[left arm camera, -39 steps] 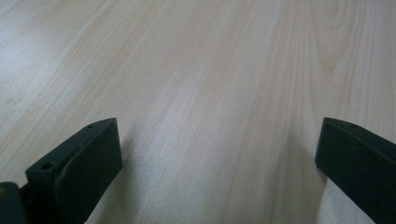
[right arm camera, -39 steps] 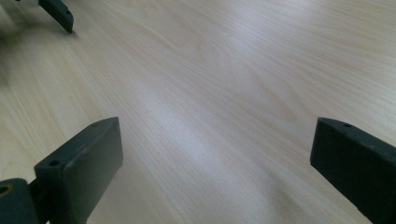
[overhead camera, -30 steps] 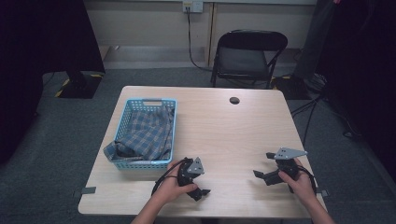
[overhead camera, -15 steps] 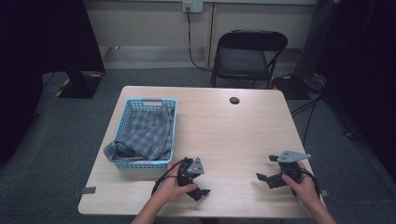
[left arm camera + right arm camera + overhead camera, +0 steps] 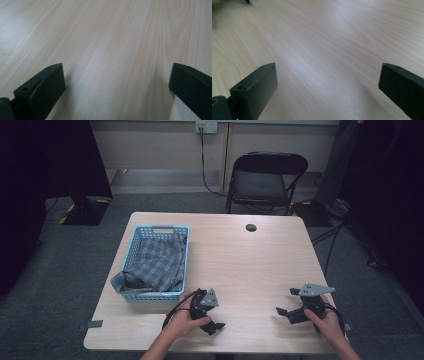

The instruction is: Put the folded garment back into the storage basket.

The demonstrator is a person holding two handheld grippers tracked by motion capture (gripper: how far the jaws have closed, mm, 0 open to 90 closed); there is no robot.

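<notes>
A pale wood-grain rectangular worktop [image 5: 250, 265] carries a light-blue plastic lattice basket [image 5: 131, 252] on its left half, and every other place here is told from that basket. Inside the basket lies a crumpled blue-and-grey checked cloth [image 5: 155, 265], one corner of it hanging over the basket's near left rim. Just beyond the basket's near right corner, toward the person, the left tongs [image 5: 212, 312] rest low on the worktop in the left hand [image 5: 185, 320], a black cable looping beside them; in the left gripper view the two black jaws stand wide apart with bare wood between them, gripping nothing. Well to the right of the basket, near the worktop's front edge, the right tongs [image 5: 287, 305] sit in the right hand [image 5: 325, 322], topped by a grey three-cornered plate; the right gripper view shows the jaws spread wide over bare wood, empty. A small dark round disc [image 5: 251, 227] lies far right of the basket's back rim. Behind the worktop stands a black folding chair [image 5: 265, 175]. No writing or brand mark can be read anywhere.
</notes>
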